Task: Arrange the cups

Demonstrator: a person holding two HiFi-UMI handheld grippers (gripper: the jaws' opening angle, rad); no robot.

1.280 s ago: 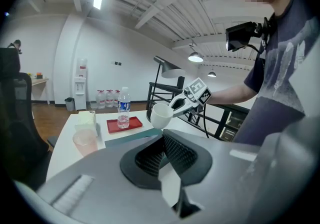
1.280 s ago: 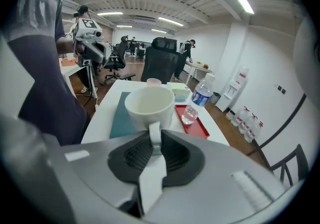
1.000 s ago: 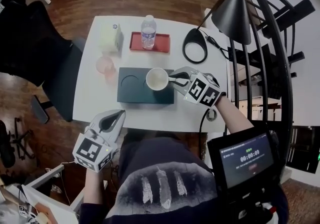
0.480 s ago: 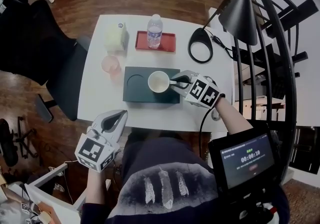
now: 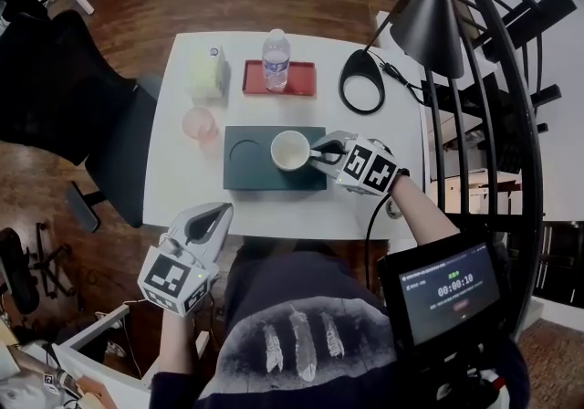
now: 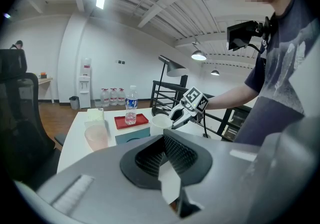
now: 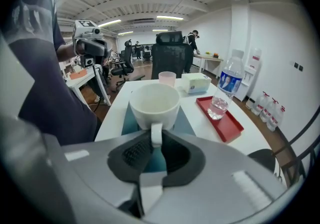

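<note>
A white mug (image 5: 289,150) is over the right round recess of the dark teal tray (image 5: 251,177). I cannot tell whether its base rests on the tray. My right gripper (image 5: 315,154) is shut on the mug's handle (image 7: 156,133), and the mug (image 7: 154,103) fills the middle of the right gripper view. A translucent pink cup (image 5: 200,125) stands on the white table, just left of the tray. My left gripper (image 5: 212,213) is shut with nothing in it and hovers at the table's near edge, its pads (image 6: 167,148) pressed together.
At the back of the table are a water bottle (image 5: 276,60) on a red tray (image 5: 301,78), a pale tissue box (image 5: 207,74) and a lamp's ring base (image 5: 361,81). The lamp's shade (image 5: 429,15) hangs above the right side. A black chair (image 5: 82,97) stands to the left.
My right gripper has sunk slightly with the mug over the tray's right recess. The left gripper has stayed where it was.
</note>
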